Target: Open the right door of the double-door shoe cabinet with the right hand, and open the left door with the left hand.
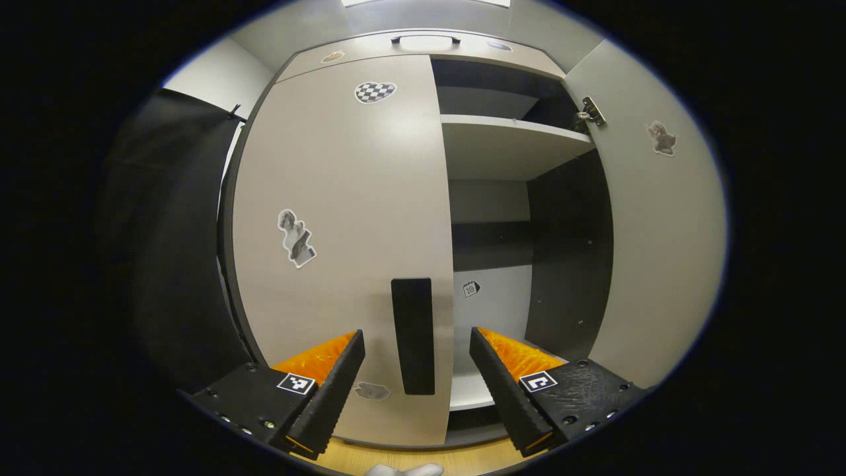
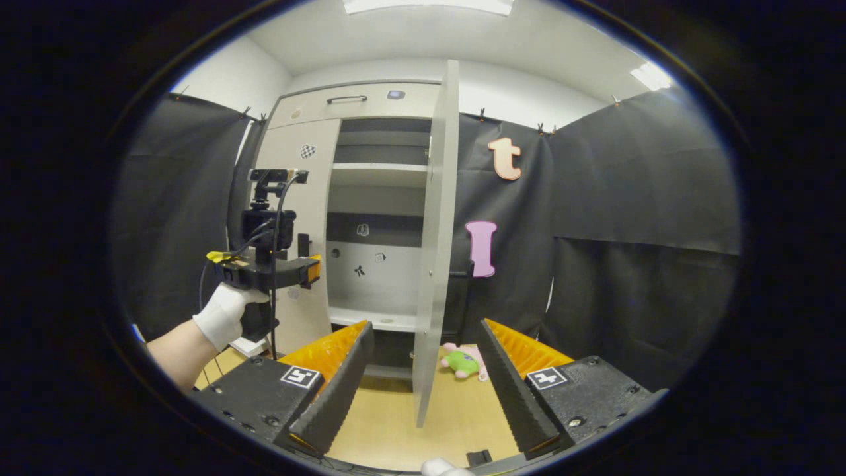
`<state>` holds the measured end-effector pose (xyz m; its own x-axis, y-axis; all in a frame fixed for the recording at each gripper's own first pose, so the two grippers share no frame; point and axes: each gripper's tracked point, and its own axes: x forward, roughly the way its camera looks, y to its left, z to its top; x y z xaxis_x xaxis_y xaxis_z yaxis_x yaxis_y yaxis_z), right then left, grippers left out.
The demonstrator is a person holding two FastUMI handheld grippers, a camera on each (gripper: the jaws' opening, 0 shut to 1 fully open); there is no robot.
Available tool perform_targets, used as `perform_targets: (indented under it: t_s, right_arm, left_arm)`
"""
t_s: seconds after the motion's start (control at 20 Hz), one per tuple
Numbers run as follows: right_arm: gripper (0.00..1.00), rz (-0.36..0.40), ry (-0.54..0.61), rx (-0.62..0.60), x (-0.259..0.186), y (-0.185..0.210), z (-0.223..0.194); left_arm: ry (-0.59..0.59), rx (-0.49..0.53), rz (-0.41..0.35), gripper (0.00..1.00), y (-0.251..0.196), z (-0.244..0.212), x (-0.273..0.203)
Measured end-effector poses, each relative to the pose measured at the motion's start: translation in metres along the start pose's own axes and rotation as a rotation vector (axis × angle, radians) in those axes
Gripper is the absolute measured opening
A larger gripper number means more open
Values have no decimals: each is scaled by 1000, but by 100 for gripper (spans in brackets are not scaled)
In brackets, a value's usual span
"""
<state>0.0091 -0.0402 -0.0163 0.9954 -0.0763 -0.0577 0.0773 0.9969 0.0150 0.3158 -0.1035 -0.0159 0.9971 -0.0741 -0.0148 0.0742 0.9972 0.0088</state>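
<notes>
Left gripper view: left gripper (image 1: 418,370) at bottom centre, fingers wide apart, w/ the left door's (image 1: 344,225) dark vertical handle (image 1: 412,334) between them, not touched. That door is closed. Centre-right, the shoe cabinet (image 1: 502,198) interior shows 2 shelves, nothing seen on them. Far right, right door (image 1: 661,251) swung open.

Right gripper view: left gripper in a gloved hand (image 2: 225,316) at centre-left. Right gripper (image 2: 423,377) at bottom, wide, holding nothing. 1 plush toy (image 2: 462,362) on the floor (image 2: 456,416), lower centre.
</notes>
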Motion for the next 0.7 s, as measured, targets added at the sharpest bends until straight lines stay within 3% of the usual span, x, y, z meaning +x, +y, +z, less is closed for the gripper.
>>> perform_targets:
  t_s: [0.3,0.45,0.55,0.6,0.7]
  right_arm:
    - [99,4,13,-7,6,-1,-2]
    - [99,12,12,-10,8,-1,-3]
    - [99,15,14,-14,9,0,-2]
    - [99,16,14,-15,10,0,-2]
    - [99,25,13,-17,10,2,-2]
  left_arm:
    - [30,-14,1,93,-3,-9,26]
    - [21,-6,15,80,-2,-9,29]
    - [23,2,11,76,-5,-11,27]
    - [30,-8,-2,65,-7,-13,28]
    - [33,2,-12,57,-6,-14,30]
